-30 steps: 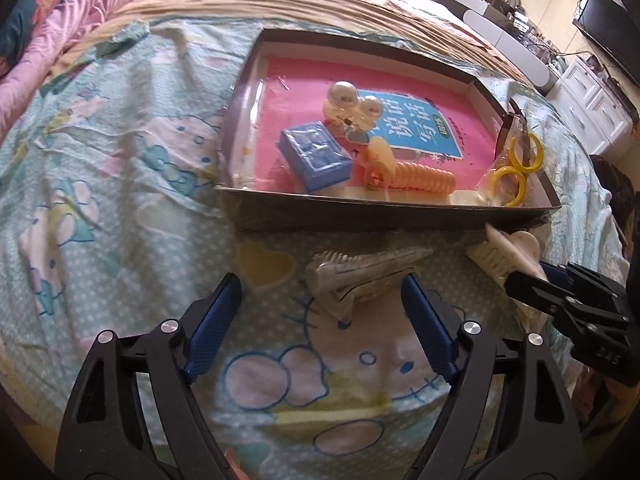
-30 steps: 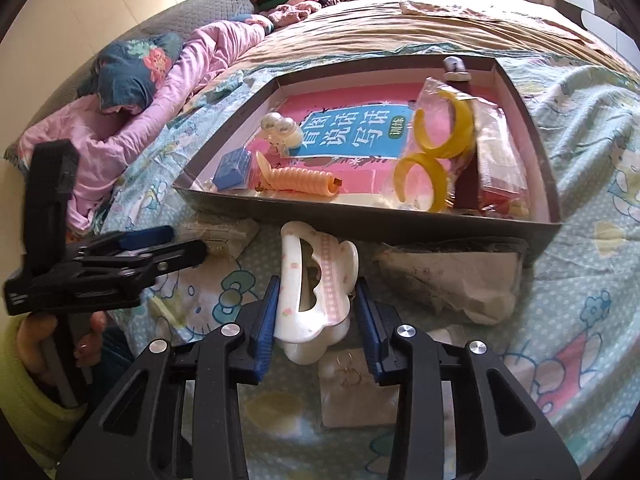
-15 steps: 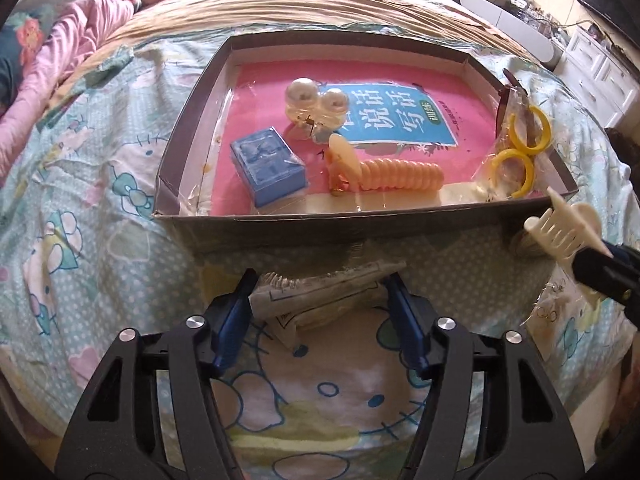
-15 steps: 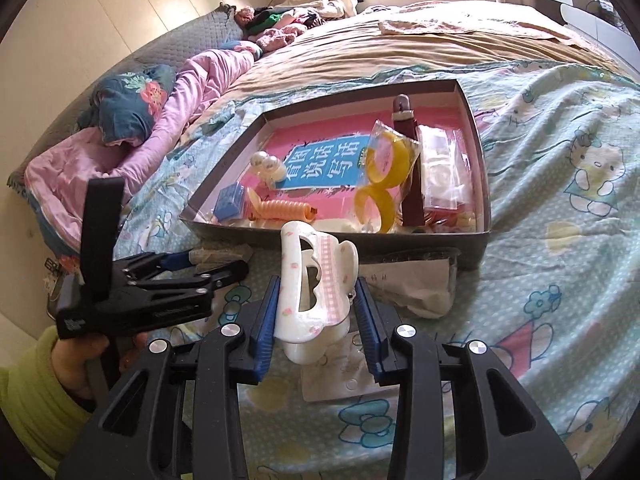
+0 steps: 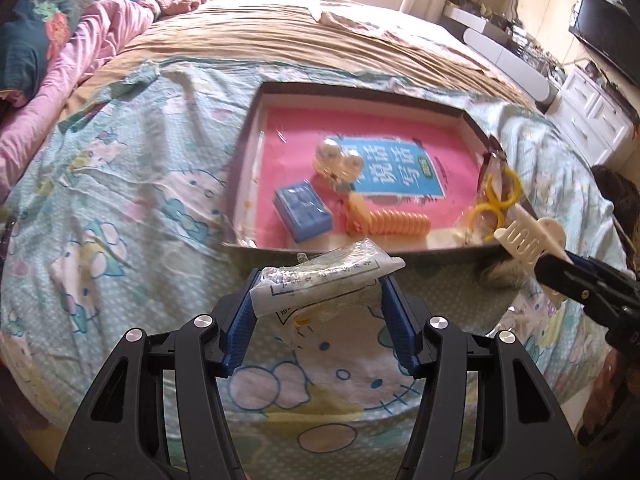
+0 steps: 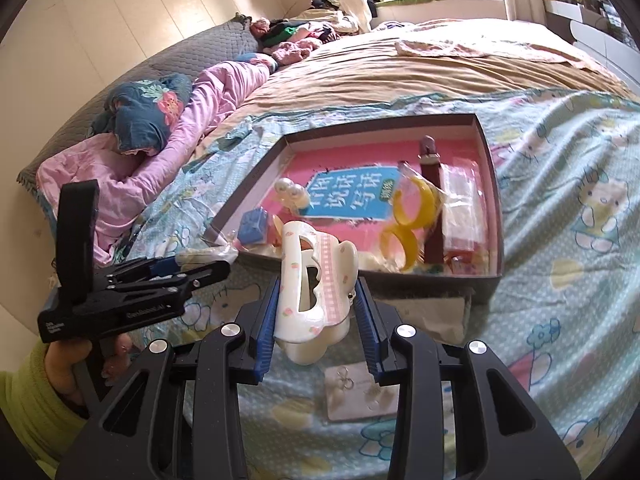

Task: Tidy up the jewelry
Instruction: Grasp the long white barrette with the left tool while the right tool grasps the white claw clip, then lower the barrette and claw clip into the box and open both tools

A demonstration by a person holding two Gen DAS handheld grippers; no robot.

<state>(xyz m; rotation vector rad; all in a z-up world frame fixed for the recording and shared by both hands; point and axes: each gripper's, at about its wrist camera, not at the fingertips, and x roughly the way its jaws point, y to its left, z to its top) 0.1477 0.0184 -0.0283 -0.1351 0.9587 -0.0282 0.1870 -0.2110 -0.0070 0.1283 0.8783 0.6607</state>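
Note:
A crumpled clear plastic packet [image 5: 320, 276] with printed paper inside hangs above the bedspread, pinched at both ends between the blue pads of my left gripper [image 5: 322, 292], whose jaws are closing on it. My right gripper [image 6: 316, 292] is shut on a white hair claw [image 6: 312, 276] with pink trim, held upright in front of the dark shallow box [image 6: 490, 168]. In the left wrist view the hair claw [image 5: 528, 236] and the right gripper [image 5: 560, 276] show at the right, by the box's near corner. The box [image 5: 248, 152] holds a blue case [image 5: 304, 212], a pearl clip [image 5: 340, 160], an orange spiral clip [image 5: 388, 224] and yellow rings [image 5: 496, 200].
A small white card with earrings [image 6: 360, 396] lies on the cartoon-print bedspread under the right gripper. Another plastic packet [image 6: 448, 312] lies against the box's near wall. A hand in a green sleeve [image 6: 24, 400] holds the left gripper [image 6: 208, 270]. Pink bedding [image 5: 100, 40] is heaped at the far left.
The left jaws came in from wide open onto the plastic packet and lifted it off the bedspread. The right gripper rose with the hair claw still in it.

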